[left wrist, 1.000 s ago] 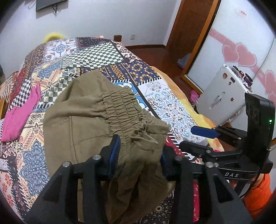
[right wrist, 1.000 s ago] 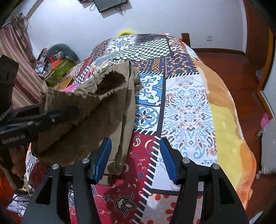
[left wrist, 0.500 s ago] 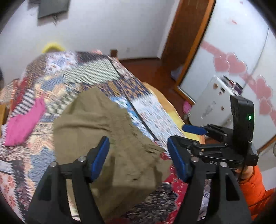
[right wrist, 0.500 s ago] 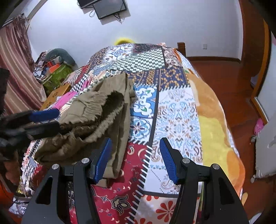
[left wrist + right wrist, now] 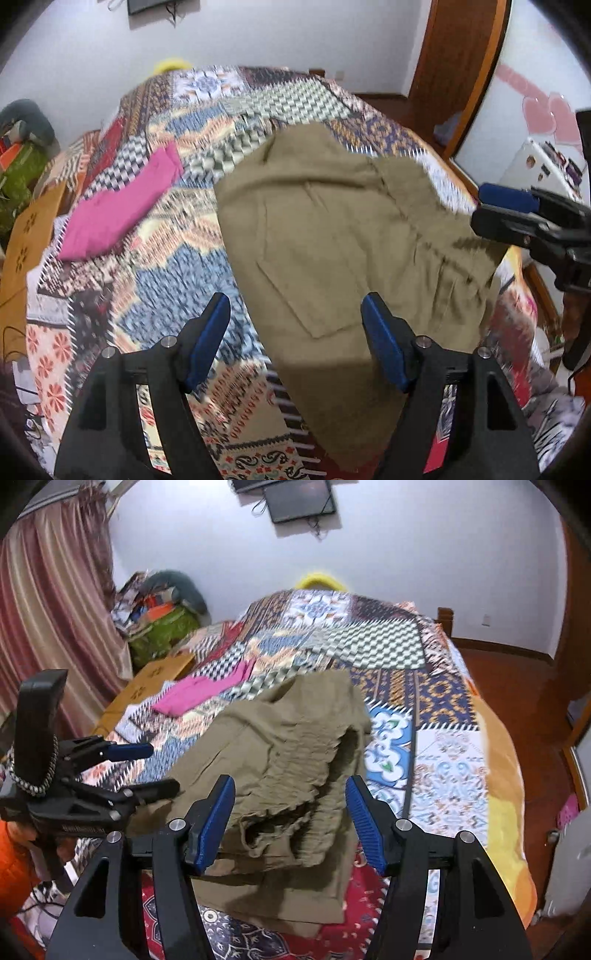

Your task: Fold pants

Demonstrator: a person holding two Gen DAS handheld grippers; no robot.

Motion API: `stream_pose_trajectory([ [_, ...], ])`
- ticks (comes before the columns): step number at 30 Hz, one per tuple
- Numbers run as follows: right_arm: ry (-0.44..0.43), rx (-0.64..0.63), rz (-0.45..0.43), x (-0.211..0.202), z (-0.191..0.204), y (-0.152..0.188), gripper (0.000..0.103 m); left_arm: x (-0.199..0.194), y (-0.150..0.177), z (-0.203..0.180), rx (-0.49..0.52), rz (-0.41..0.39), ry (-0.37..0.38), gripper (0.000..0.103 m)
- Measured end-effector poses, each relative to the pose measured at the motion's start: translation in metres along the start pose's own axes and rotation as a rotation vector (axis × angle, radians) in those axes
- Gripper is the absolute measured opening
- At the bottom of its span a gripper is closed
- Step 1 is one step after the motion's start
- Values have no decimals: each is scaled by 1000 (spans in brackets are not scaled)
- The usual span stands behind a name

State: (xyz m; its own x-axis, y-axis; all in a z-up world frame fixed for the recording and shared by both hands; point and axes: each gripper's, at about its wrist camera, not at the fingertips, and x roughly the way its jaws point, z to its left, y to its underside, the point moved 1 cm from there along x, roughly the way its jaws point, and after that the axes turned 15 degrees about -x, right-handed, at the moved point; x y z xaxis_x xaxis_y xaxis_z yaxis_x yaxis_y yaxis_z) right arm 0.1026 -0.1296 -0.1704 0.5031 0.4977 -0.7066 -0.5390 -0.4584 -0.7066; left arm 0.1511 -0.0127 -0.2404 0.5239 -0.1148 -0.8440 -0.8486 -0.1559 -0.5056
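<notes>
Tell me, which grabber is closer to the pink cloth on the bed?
Left. The left gripper hovers over the bed beside the olive pants, the pink cloth just ahead. The right gripper sits beyond the pants, farther off.

Left of the olive pants [image 5: 332,236], bare quilt [image 5: 155,266] lay open as far as the pink garment [image 5: 122,206]; right of the pants ran an open strip.
</notes>
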Motion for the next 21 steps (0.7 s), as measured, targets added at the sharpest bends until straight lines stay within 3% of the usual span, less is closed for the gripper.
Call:
stream_pose_trajectory([
  [8,-5,26,114,19,-4,35,58,-3,-5,12,-9,-28,13,74],
  [16,-10,49,99,20,-6,44,59,2,-49,29,-21,-71,-11,74],
  [21,-28,79,92,19,-11,46,61,28,-78,39,-53,-29,20,74],
])
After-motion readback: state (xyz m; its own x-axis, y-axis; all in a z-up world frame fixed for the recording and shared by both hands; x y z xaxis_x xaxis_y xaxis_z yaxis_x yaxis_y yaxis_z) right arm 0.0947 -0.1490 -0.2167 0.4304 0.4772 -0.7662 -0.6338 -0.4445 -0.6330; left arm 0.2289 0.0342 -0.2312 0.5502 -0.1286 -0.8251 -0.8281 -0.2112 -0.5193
